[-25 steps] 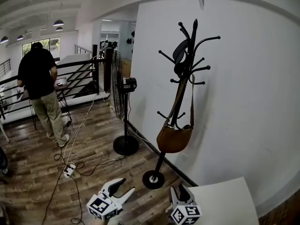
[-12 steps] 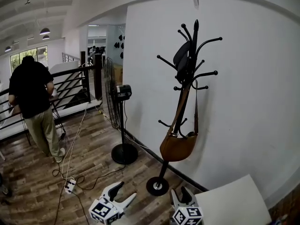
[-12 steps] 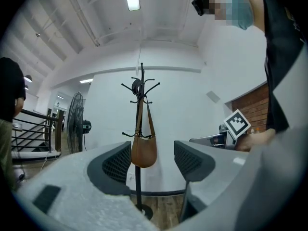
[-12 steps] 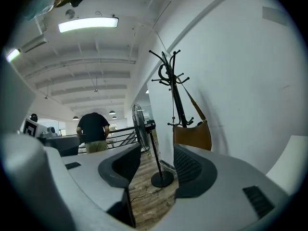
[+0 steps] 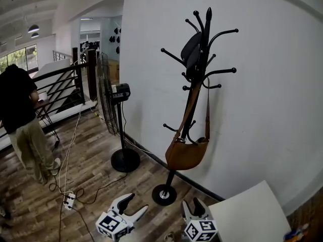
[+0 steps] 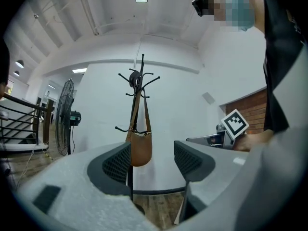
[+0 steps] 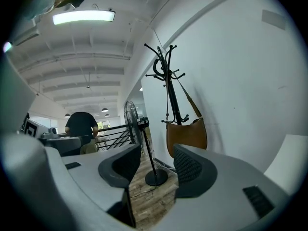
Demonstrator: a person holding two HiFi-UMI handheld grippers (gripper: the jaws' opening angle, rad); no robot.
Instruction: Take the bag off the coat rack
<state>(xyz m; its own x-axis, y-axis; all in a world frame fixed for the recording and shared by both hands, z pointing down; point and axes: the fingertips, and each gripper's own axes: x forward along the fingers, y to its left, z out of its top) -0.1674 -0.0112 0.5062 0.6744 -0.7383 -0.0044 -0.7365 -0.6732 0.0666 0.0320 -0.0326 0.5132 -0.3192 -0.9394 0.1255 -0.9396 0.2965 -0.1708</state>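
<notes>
The bag (image 5: 185, 154) hangs on the coat rack (image 5: 207, 34), mid-frame, not yet taken. The left gripper (image 5: 135, 202) and right gripper (image 5: 192, 204), at the bottom, have just been opening; both stand wide, empty, well apart from it.

The bag (image 5: 185, 155) looks smooth leather, the coat rack (image 5: 207, 32) matt metal, the floor (image 5: 91, 158) wood.
</notes>
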